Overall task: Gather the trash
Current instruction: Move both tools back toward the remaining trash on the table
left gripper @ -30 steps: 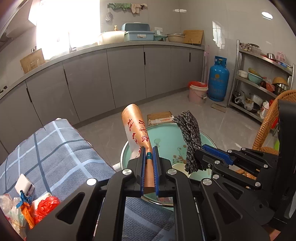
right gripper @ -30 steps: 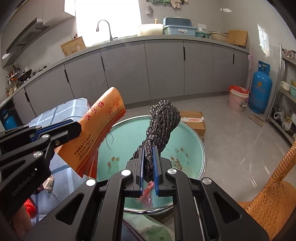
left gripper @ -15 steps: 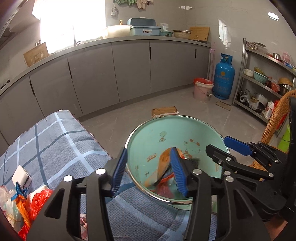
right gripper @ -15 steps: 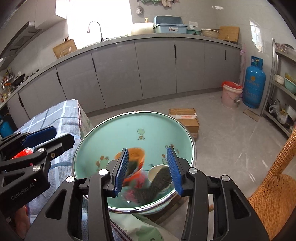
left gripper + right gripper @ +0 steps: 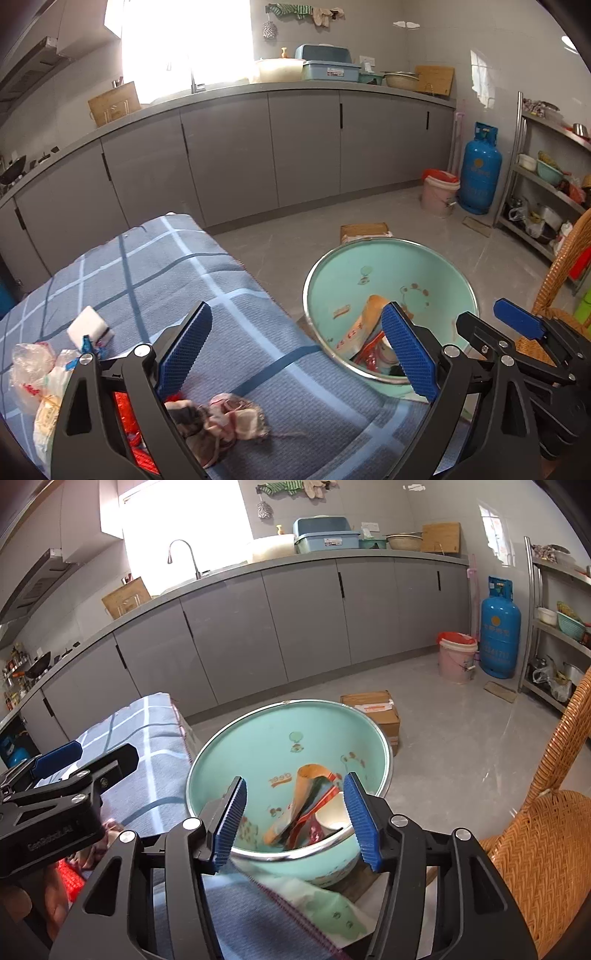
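Where wrappers (image 5: 306, 805) lie, a mint basin (image 5: 258, 738) holds them.

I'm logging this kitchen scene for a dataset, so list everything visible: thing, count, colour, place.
basin: 1, mint green, on the floor beside the table.
wrappers: several, orange and red, inside the basin.
cup: 1, white, inside the basin.
checked cloth: 1, blue-grey, covering the table.
crumpled rag: 1, pinkish, on the cloth.
plastic bags: a few, clear and red, at the cloth's left edge.
white block: 1, on the cloth.
cardboard box: 1, brown, behind the basin.
gas cylinder: 1, blue, by the wall.
bucket: 1, pink, beside the cylinder.
wicker chair: 1, orange, right.
cabinets: grey, along the wall.
left gripper: black, blue pads, jaws opening, empty.
right gripper: same, jaws opening, empty.
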### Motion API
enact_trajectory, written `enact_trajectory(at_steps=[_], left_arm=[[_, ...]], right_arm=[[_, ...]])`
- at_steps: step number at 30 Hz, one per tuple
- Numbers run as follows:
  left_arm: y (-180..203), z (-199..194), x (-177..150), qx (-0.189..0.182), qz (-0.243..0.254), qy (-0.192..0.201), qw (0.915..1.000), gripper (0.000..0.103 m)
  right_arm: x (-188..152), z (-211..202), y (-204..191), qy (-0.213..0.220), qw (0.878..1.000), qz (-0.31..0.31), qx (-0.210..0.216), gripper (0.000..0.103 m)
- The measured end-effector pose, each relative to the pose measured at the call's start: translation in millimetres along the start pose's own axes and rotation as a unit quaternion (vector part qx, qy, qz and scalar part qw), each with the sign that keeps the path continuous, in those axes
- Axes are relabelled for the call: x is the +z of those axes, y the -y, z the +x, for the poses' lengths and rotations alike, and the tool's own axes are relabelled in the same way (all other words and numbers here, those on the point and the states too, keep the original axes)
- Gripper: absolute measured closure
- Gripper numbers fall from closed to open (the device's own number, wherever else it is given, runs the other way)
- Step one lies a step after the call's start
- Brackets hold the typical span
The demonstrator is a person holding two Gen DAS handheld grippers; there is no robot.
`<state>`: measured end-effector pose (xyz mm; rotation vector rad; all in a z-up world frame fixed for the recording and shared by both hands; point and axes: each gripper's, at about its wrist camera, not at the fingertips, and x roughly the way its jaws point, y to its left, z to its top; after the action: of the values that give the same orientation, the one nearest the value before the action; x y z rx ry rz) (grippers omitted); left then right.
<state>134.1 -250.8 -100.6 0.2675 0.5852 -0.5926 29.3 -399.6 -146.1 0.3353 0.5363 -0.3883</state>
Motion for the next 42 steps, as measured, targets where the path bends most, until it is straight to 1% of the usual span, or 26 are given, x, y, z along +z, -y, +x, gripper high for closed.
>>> enact_trajectory(at_steps=[5, 11, 13, 19, 22, 31, 40, 42], left_arm=[[-5.9, -14.3, -3.7, 0.007, -0.006, -0.001, 1.0000, 0.009], [-14.9, -31.6, -8.6, 0.010, -0.007, -0.004, 0.9999, 0.008], [-18.5, -39.1, -9.8, 0.012, -0.008, -0.003, 0.9999, 0.008], [-31.0, -60.2, -13.7, 0.020, -0.013, 0.005, 0.9997, 0.008], [-36.3, -68.7, -16.7, 0.031, -0.007, 0.011, 0.9994, 0.008], [-54.3, -85.4, -25.8, 0.053, -0.003, 0.011, 0.9985, 0.008], [-85.9, -96.5, -38.6, 0.080, -0.016, 0.004, 0.9966, 0.008], [-94.9, -100.0, -42.0, 0.091, -0.019, 0.005, 0.9956, 0.008]], right_arm=[[-1.9, -4.8, -9.5, -0.001, 1.000, -0.005, 0.006, 0.047], [-1.0, -12.3, -24.8, 0.005, 1.000, -0.014, 0.016, 0.045], [-1.5, -14.0, -30.7, 0.006, 1.000, -0.017, 0.018, 0.043], [-4.7, -19.0, -45.9, 0.007, 0.999, -0.029, 0.029, 0.043], [-7.5, -20.7, -53.4, 0.007, 0.999, -0.034, 0.036, 0.043], [-15.9, -22.1, -66.9, 0.002, 0.998, -0.043, 0.048, 0.042], [-19.4, -22.0, -80.8, -0.002, 0.997, -0.057, 0.059, 0.042], [-19.4, -22.9, -83.3, -0.003, 0.996, -0.060, 0.061, 0.042]])
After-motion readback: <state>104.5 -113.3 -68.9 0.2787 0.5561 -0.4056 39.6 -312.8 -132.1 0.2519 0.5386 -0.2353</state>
